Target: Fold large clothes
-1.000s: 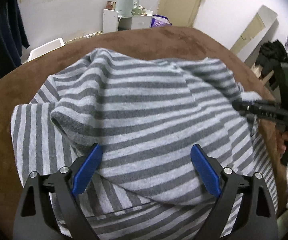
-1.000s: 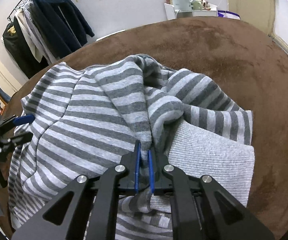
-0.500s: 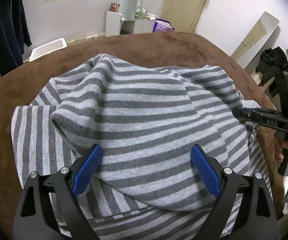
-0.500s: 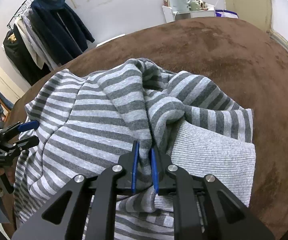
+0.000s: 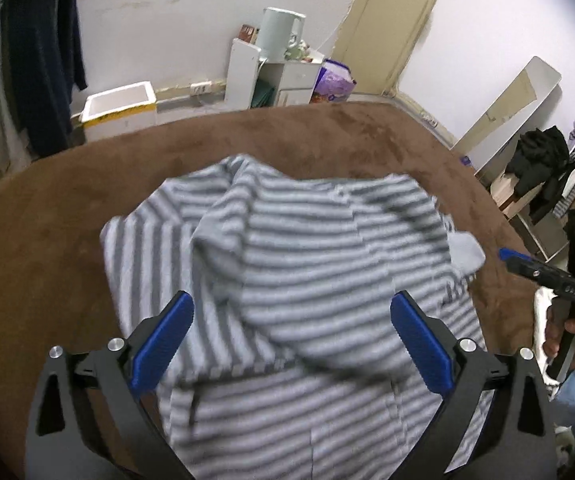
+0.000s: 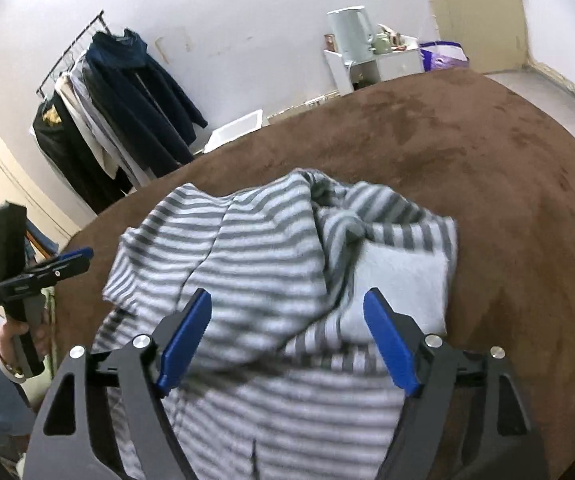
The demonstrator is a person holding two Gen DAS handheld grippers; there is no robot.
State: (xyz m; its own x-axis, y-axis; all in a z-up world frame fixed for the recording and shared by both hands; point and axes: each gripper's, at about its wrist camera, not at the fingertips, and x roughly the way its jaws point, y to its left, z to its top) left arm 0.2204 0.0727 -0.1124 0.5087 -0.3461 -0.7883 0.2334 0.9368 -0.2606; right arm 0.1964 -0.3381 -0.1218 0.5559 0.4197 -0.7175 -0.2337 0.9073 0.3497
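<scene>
A grey-and-white striped sweater (image 5: 307, 260) lies folded in a loose heap on the brown plush surface (image 5: 327, 140). Its plain grey ribbed band (image 6: 403, 276) shows at the right side. My left gripper (image 5: 291, 320) hovers above the near part of the sweater, jaws wide and still opening, pads clear of the cloth. The right gripper (image 6: 287, 320) also hangs over the sweater (image 6: 255, 248); its jaws are opening and the cloth lies below them, unpinched. Each gripper shows in the other's view, the right gripper (image 5: 505, 256) at the sweater's right edge and the left gripper (image 6: 75, 258) at its left.
Brown surface (image 6: 467, 140) stretches beyond and to the right of the sweater. Behind it stand a rack of dark jackets (image 6: 127, 100), a white foam box (image 5: 119, 108) and a white cabinet with a kettle (image 5: 279, 40). A person's hand (image 5: 567, 328) holds the right gripper's handle.
The right gripper has let go of the sweater fold and its jaws have spread wide. Both grippers have risen and drawn back, so the sweater looks smaller. The left jaws stand slightly wider.
</scene>
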